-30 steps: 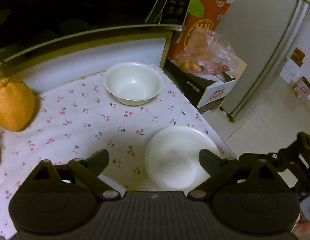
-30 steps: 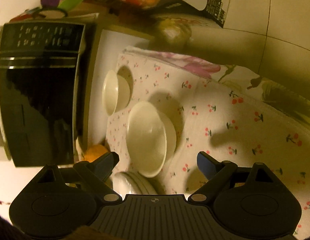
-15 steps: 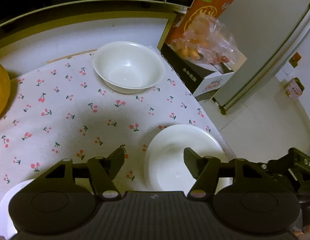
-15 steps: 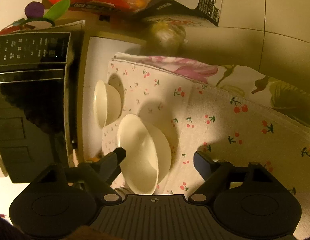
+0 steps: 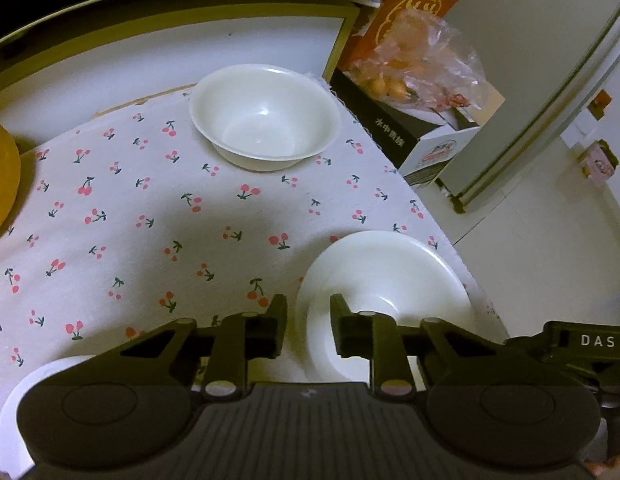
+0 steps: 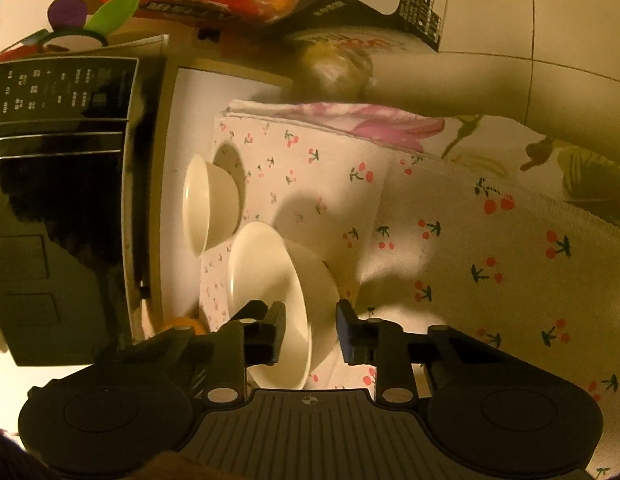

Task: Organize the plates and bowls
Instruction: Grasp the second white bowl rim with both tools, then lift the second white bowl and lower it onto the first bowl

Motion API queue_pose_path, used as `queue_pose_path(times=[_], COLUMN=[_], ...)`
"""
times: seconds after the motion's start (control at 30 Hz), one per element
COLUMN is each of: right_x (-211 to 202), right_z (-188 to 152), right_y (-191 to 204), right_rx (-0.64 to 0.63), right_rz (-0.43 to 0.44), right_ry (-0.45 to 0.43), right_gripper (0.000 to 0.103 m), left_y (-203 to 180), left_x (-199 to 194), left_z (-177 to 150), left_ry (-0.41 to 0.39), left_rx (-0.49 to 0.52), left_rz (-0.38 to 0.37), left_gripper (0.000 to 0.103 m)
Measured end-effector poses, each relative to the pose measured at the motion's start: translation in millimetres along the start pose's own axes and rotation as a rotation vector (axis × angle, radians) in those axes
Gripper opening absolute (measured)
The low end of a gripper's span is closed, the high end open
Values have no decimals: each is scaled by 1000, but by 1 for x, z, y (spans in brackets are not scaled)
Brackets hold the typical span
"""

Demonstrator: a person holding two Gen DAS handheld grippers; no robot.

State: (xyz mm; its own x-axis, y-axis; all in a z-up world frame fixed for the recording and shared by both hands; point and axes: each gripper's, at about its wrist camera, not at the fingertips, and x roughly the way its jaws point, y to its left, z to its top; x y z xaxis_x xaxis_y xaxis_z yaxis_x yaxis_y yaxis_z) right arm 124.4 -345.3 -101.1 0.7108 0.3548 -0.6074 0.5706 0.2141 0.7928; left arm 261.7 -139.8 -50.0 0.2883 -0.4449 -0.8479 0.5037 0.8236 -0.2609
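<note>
A white bowl (image 5: 265, 116) sits at the far side of the cherry-print cloth (image 5: 150, 220). A second white bowl (image 5: 386, 280) sits near the cloth's right edge. My left gripper (image 5: 308, 330) straddles its near-left rim, jaws narrowed with a small gap. In the sideways right wrist view my right gripper (image 6: 310, 334) straddles the rim of the near bowl (image 6: 270, 292), jaws narrowed but apart. The far bowl (image 6: 208, 204) lies beyond it. A white plate rim (image 5: 14, 408) shows at lower left.
A black microwave (image 6: 58, 200) stands behind the cloth. An orange fruit (image 5: 2, 184) lies at the left. A carton with a bag of fruit (image 5: 414, 68) stands off the table's right. The table edge drops to the tiled floor (image 5: 550, 248).
Both grippers have moved in on the near bowl and their jaws have closed from wide open to a narrow gap around its rim.
</note>
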Motion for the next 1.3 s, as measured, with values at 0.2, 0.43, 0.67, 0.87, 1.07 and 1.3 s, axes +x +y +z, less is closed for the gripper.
queue_pose_path(times=[0.2,0.43,0.67,0.87,1.07,1.3], right_x=[-4,-13,-19,-24,-29,-44], right_z=[-1,0,-4,-7,-6,-9], right_y=[4,10,16,24,27,36], right_rx=[-14,-29,-53,-97,-117,-164], right_rz=[3,19,16,34,26,38], right_ry=[-1,10,24,25,22,28], right_gripper=[24,24,23,18,16,15], left_y=[-4,-9,-13,-12,-12,-15], left_x=[-6,-18,-30,-38,-42,-60], left_z=[-1,0,-7,-14,-19,-31], left_ry=[-21,-49,-69,-85,-98,-123], left_rx=[13,10,-4,-24,-45,-86], left_rz=[0,-5,-6,-7,-16,-22], left_gripper=[18,17,13,11,10,10])
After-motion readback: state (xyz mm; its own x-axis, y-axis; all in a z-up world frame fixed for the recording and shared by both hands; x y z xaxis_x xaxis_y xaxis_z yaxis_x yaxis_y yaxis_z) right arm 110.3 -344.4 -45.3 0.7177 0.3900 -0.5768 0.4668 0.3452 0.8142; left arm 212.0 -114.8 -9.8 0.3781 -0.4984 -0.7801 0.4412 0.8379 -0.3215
